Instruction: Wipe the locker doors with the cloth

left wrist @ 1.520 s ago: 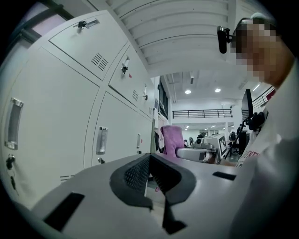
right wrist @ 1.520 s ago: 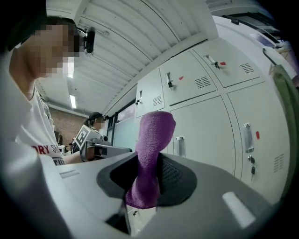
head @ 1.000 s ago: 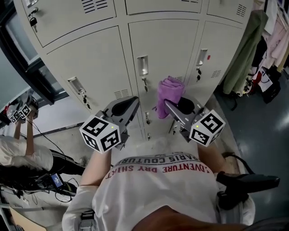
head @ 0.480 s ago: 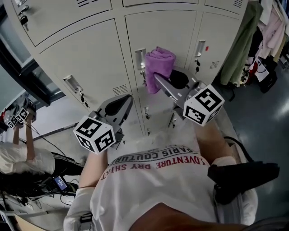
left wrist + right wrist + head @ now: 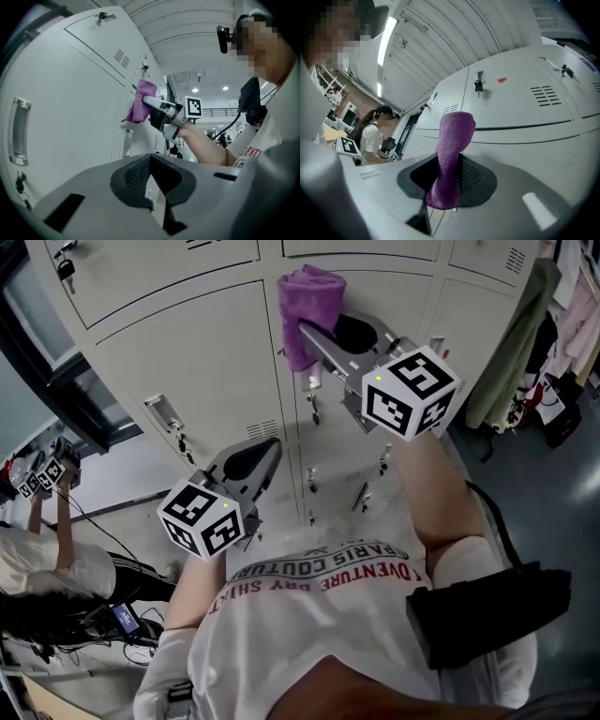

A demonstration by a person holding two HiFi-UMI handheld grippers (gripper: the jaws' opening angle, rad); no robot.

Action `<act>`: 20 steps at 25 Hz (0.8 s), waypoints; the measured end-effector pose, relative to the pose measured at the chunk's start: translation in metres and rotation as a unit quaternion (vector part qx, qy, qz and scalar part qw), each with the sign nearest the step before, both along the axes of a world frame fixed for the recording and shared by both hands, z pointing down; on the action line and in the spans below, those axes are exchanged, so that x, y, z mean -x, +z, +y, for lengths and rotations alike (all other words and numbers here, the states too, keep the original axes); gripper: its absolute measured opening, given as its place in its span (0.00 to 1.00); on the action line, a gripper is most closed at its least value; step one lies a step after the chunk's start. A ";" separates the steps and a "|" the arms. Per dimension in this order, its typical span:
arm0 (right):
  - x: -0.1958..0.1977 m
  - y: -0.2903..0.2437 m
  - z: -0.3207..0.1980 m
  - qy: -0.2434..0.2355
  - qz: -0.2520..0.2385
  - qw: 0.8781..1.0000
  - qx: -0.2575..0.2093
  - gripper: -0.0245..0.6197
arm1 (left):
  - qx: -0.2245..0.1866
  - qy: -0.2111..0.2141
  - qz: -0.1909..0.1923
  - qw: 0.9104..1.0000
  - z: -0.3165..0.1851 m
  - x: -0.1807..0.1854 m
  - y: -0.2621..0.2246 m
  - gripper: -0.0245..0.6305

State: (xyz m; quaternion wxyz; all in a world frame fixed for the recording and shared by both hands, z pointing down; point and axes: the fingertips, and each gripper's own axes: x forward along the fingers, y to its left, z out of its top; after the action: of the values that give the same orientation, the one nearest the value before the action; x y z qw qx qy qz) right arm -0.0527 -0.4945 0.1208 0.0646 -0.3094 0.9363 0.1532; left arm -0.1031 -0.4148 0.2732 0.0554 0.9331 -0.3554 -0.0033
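A purple cloth (image 5: 309, 310) is pinched in my right gripper (image 5: 306, 331), which is raised against the upper part of the middle cream locker door (image 5: 384, 306). In the right gripper view the cloth (image 5: 451, 154) stands up between the shut jaws of that gripper (image 5: 450, 176), its top by the seam between two doors. My left gripper (image 5: 270, 448) hangs lower, in front of the left locker door (image 5: 197, 362), apart from it. Its pads (image 5: 136, 176) are closed together with nothing between them. From the left gripper view the cloth (image 5: 140, 105) shows up high against the lockers.
Recessed handles with key locks (image 5: 161, 415) stick out of the doors. Coats and bags (image 5: 514, 338) hang at the right of the lockers. A dark window frame (image 5: 52, 367) is at the left, with a seated person (image 5: 47, 563) and cables below.
My right gripper has carried the cloth upward along the middle locker door. The left gripper has stayed about where it was.
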 end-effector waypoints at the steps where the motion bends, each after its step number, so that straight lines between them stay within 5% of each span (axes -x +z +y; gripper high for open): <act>1: 0.004 0.004 -0.007 0.006 0.007 1.000 0.003 0.18 | 0.000 -0.004 0.002 1.000 -0.001 0.003 0.000 0.04; 8: 0.010 0.024 -0.044 0.058 0.017 0.998 0.030 0.18 | 0.006 -0.023 0.010 1.000 -0.006 0.013 0.003 0.04; 20: -0.001 0.024 -0.053 0.079 0.028 0.996 0.018 0.18 | 0.016 -0.028 0.019 0.999 -0.011 0.006 0.013 0.04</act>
State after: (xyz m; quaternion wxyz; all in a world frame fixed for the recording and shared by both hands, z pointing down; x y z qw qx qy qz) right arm -0.0520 -0.5473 0.1449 0.0203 -0.3789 0.9130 0.1497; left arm -0.1090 -0.4256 0.2862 0.0774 0.9215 -0.3803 -0.0167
